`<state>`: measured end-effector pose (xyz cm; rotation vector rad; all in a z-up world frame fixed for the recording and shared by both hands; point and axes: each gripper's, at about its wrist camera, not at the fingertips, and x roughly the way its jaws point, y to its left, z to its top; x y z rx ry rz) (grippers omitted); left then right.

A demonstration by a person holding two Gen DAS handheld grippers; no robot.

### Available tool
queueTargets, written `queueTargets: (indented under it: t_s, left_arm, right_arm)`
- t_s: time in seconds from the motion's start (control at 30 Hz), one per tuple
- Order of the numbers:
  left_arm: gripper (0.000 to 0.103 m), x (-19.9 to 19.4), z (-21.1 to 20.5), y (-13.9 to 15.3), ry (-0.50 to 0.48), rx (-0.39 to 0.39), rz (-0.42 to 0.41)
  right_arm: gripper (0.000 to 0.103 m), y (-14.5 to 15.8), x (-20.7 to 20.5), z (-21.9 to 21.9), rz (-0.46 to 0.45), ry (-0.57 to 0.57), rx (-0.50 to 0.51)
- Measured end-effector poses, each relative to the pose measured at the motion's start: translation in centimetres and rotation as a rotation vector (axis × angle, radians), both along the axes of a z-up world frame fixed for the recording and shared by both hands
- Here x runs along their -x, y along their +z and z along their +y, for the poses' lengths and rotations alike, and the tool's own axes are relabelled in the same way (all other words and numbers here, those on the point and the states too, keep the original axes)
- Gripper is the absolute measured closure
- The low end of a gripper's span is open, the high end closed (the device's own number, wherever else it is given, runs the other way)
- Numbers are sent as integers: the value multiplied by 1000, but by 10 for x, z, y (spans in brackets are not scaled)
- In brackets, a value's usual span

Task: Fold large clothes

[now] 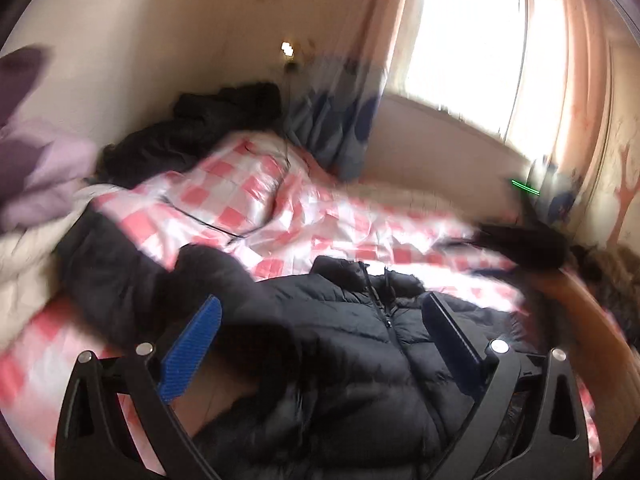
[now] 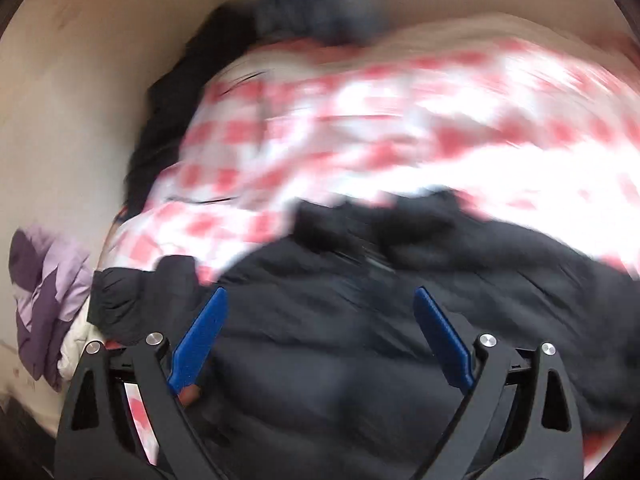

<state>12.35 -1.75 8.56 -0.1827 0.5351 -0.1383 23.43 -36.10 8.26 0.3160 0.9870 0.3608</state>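
A black puffer jacket (image 1: 360, 344) lies front up on the pink-and-white checked bed cover (image 1: 240, 196), its zipper running down the middle and one sleeve (image 1: 132, 276) stretched to the left. My left gripper (image 1: 320, 312) hovers open above the jacket's chest, nothing between its blue fingers. In the right wrist view the same jacket (image 2: 360, 340) fills the lower half, blurred by motion. My right gripper (image 2: 320, 300) is open over it, holding nothing. A dark blurred shape (image 1: 524, 244) at the right of the left wrist view may be the other gripper.
A second dark garment (image 1: 192, 132) is heaped at the head of the bed by the wall. A purple-and-lilac garment (image 2: 48, 292) lies off the bed's left side. Blue curtain (image 1: 336, 120) and bright window (image 1: 472, 40) stand behind. A wooden bed edge (image 1: 592, 320) curves at the right.
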Motion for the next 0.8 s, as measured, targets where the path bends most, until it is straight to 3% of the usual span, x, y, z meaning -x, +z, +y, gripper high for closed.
queueTargets:
  t_s: [0.07, 0.1, 0.17, 0.23, 0.33, 0.43, 0.5, 0.57, 0.63, 0.7, 0.8]
  left_arm:
    - [7, -48, -2, 1, -42, -27, 136]
    - [7, -60, 10, 3, 13, -10, 206]
    - [7, -39, 51, 12, 49, 129, 173]
    - [7, -8, 86, 5, 89, 192, 176]
    - [7, 26, 148, -48, 213, 326, 312]
    - [7, 14, 183, -97, 314, 358, 433]
    - [7, -5, 193, -114, 366, 331, 438]
    - [7, -31, 198, -122, 457, 236, 432]
    - [7, -47, 199, -128, 546, 200, 448]
    - [7, -58, 194, -129, 622, 150, 444]
    - [9, -54, 173, -120, 656, 63, 419]
  right_arm:
    - [12, -18, 60, -48, -20, -41, -83]
    - [12, -26, 82, -66, -28, -63, -109]
    - [12, -45, 146, -103, -40, -124, -205]
    - [11, -57, 205, -139, -49, -204, -214]
    - [9, -83, 253, -163, -3, -275, -237]
    - [9, -99, 275, -165, 19, -261, -312]
    - [9, -98, 284, -169, 17, -259, -346]
    - [9, -96, 283, -162, 17, -229, -351]
    - [9, -93, 282, -156, 4, -213, -342]
    - [9, -97, 281, -157, 16, -204, -357]
    - [9, -104, 281, -156, 39, -187, -374]
